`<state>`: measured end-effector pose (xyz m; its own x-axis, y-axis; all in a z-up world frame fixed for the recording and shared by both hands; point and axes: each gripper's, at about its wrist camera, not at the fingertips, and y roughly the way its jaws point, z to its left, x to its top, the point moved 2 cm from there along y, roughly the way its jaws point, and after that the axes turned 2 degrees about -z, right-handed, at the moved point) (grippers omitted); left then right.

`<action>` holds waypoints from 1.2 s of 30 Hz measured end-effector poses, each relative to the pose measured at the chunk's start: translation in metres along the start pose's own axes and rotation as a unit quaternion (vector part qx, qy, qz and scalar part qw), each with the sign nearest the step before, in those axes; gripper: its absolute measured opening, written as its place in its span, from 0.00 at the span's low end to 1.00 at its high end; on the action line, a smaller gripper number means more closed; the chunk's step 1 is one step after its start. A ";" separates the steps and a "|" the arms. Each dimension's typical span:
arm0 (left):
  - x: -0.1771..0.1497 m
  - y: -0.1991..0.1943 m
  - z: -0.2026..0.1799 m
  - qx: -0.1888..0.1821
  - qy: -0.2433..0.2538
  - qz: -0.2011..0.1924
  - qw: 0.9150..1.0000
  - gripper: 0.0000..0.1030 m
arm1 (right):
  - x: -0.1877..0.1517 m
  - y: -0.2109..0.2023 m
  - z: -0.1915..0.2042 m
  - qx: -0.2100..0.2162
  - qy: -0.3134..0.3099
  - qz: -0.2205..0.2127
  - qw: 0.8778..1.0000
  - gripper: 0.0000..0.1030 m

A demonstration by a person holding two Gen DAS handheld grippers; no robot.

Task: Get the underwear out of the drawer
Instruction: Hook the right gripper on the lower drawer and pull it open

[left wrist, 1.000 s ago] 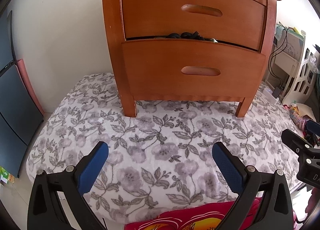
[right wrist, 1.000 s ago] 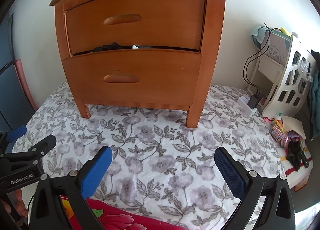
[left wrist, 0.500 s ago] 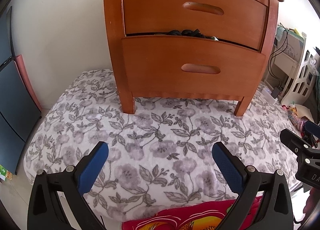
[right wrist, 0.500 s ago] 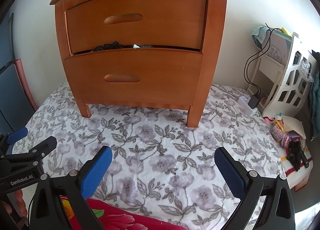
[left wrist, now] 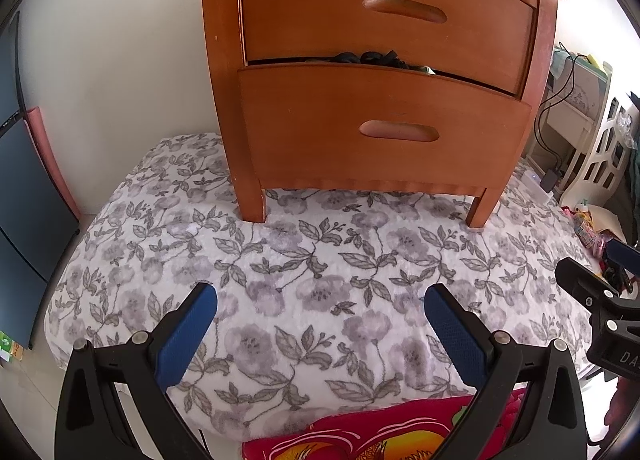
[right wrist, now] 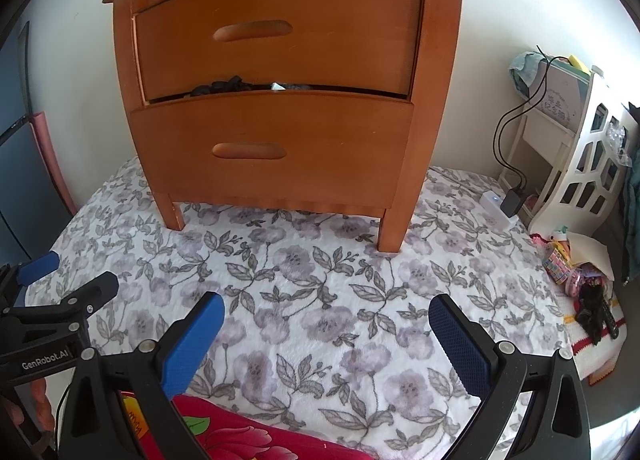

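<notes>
This is a bedroom in a home. A wooden nightstand (right wrist: 280,99) with two drawers stands on a bed covered by a floral blanket (right wrist: 320,300), against a white wall. Right of the nightstand stands a small white shelf unit (right wrist: 576,163) with charger cables (right wrist: 508,147).

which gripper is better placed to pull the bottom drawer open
Probably the left gripper: the lower drawer handle sits nearly straight ahead of it. For the right gripper it lies off to the left. Both are open and short of the nightstand.
</notes>
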<state>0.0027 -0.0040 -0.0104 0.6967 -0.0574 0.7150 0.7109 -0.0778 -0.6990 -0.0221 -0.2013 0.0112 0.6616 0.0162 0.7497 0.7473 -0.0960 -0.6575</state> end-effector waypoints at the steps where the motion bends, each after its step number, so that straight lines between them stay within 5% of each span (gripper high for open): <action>1: 0.000 0.001 0.001 0.002 0.000 0.003 1.000 1.00 | 0.000 0.001 -0.001 0.001 -0.001 0.001 1.000 1.00; 8: 0.009 0.005 0.008 0.010 -0.005 0.005 1.000 1.00 | 0.011 0.006 0.003 0.021 -0.033 0.005 0.999 1.00; 16: 0.026 0.016 0.027 0.021 -0.027 0.018 0.999 1.00 | 0.081 0.011 0.009 0.048 -0.127 -0.035 0.990 1.00; 24: 0.034 0.032 0.035 0.015 -0.034 0.031 0.999 1.00 | 0.148 0.070 0.021 0.060 -0.209 -0.021 0.976 1.00; 36: 0.027 0.050 0.038 0.002 -0.043 0.059 0.997 1.00 | 0.167 0.132 0.029 0.072 -0.220 0.032 0.972 1.00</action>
<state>0.0610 0.0287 -0.0264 0.7806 0.0190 0.6247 0.6243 -0.0713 -0.7779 0.1888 -0.1827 0.0475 0.6465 0.4415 0.6222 0.6831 0.0282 -0.7298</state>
